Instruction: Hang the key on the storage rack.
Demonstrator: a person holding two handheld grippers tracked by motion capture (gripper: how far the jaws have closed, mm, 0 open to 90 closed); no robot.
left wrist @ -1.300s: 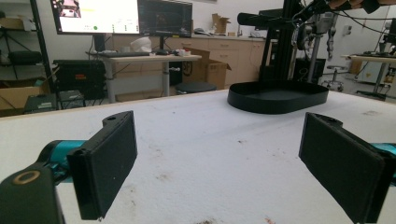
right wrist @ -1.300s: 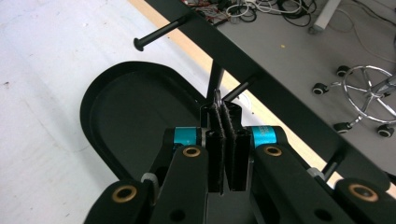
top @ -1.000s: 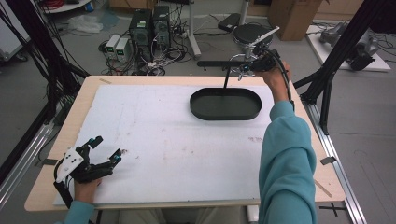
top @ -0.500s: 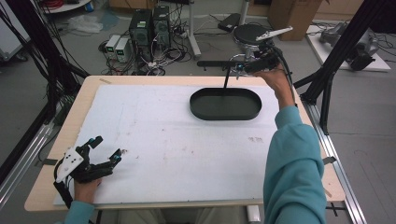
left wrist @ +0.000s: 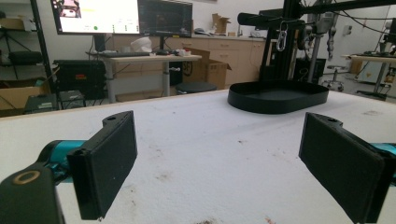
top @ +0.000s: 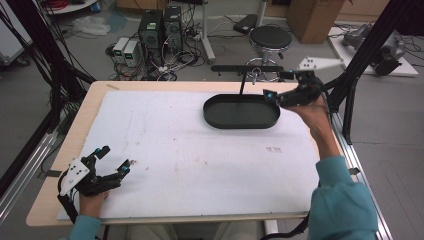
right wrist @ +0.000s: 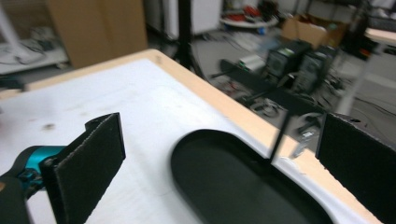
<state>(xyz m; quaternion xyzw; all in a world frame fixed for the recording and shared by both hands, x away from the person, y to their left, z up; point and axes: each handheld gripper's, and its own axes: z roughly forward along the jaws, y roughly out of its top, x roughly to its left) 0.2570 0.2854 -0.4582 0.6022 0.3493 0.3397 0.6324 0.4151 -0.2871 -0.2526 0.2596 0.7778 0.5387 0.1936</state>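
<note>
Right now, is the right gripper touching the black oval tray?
Apart. In the right gripper view, the right gripper has both jaws spread wide and raised above the black oval tray, with nothing between them; white tabletop shows beneath the near jaw.

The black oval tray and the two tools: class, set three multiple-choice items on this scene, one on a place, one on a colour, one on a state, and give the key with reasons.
1. Where on the white board does the tray sit?
A. near the person's edge, left
B. toward the far edge, right of centre
C. dead centre

2. What colour is the tray?
A. white
B. black
C. teal

3. How does the left tool stand?
A. shut on the tray
B. shut on nothing
C. open, holding nothing

Key:
1 B, the high view puts the tray by the far edge, beside the right tool.
2 B, it shows black against the white board in every view.
3 C, the left gripper view shows its jaws wide apart with bare board between.
</note>
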